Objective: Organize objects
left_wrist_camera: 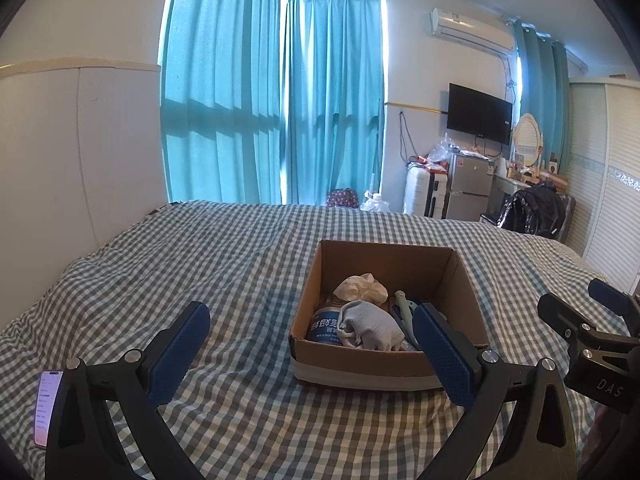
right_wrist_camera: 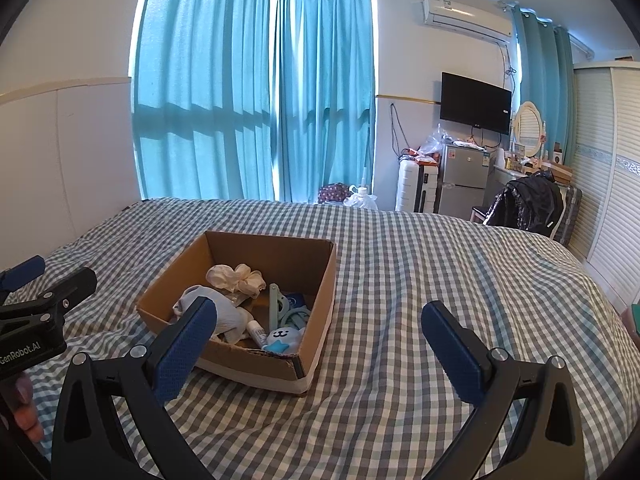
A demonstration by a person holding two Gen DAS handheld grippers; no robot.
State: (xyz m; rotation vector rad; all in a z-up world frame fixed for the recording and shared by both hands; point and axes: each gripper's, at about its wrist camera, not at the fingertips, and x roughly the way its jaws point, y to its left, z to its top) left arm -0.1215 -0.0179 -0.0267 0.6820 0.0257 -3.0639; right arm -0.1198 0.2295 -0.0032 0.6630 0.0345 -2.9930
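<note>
Cardboard box [right_wrist_camera: 312, 280] on bed [right_wrist_camera: 420, 280]: light, thin-walled. Grey sock [right_wrist_camera: 230, 314] soft; pinch bunched middle. Left gripper [left_wrist_camera: 312, 344], right gripper [right_wrist_camera: 318, 334]: fingers wide apart, empty.

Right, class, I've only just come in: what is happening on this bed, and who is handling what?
A person holds a two-finger gripper in each hand above a checked bedspread. Both the left gripper and the right gripper are open and hold nothing. An open cardboard box sits on the bed and already contains a grey sock, a crumpled white cloth, a blue-labelled can and a blue star toy. A phone lies at the left.
</note>
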